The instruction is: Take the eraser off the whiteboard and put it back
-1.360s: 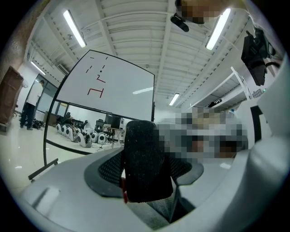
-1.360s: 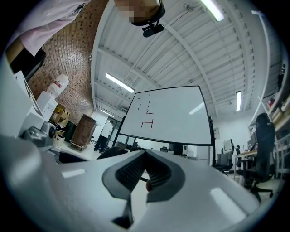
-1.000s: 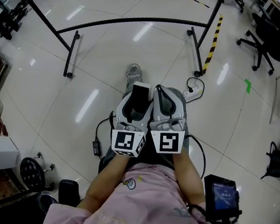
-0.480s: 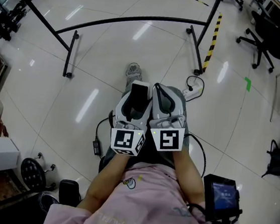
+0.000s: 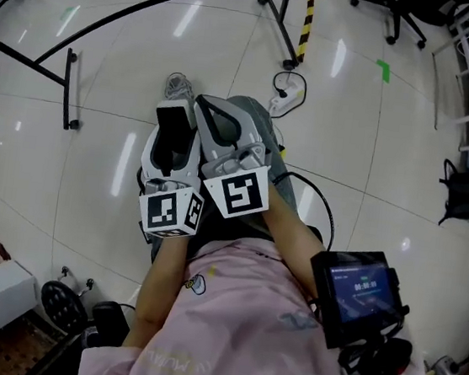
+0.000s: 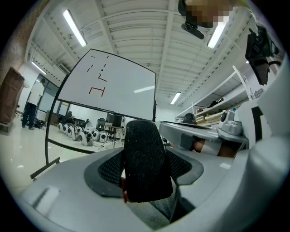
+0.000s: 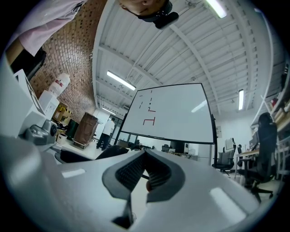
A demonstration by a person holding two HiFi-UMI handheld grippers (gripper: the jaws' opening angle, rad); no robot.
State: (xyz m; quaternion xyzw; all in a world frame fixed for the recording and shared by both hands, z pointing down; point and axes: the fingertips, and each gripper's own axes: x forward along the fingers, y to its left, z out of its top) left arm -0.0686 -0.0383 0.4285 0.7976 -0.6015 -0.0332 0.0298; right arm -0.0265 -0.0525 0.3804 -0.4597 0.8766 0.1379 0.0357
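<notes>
**A:** Where is the eraser (image 6: pixel 144 161)?

**B:** Off the whiteboard (image 6: pixel 113 86) and well apart from it; it stands upright between the pads of the left gripper (image 5: pixel 176 121), its black felt face towards that gripper's camera; in the left gripper view it shows below the whiteboard's lower edge.

**A:** So the left tongs are clenched on it?

**B:** Yes; the jaws stand wide, with a dark ribbed pad on each side of the eraser, grasping it; the gripper points about level, towards the whiteboard.

**A:** And the right gripper (image 7: pixel 146 154)?

**B:** Its jaws are drawn together with the tips meeting and nothing between them; it sits just beside the left one and also faces the whiteboard, which fills the middle of its view.

**A:** What is on the whiteboard?

**B:** A red angular mark (image 6: pixel 97 90) in its upper left part, with a few short dark strokes above that; reflections of the ceiling lights lie across the white surface.

**A:** Anything around it?

**B:** A person in a white top (image 6: pixel 29 106) stands far to the left of the whiteboard; a brown cabinet (image 7: pixel 84 129) is also on its left; a black office chair (image 7: pixel 265 149) sits to its right.
</notes>
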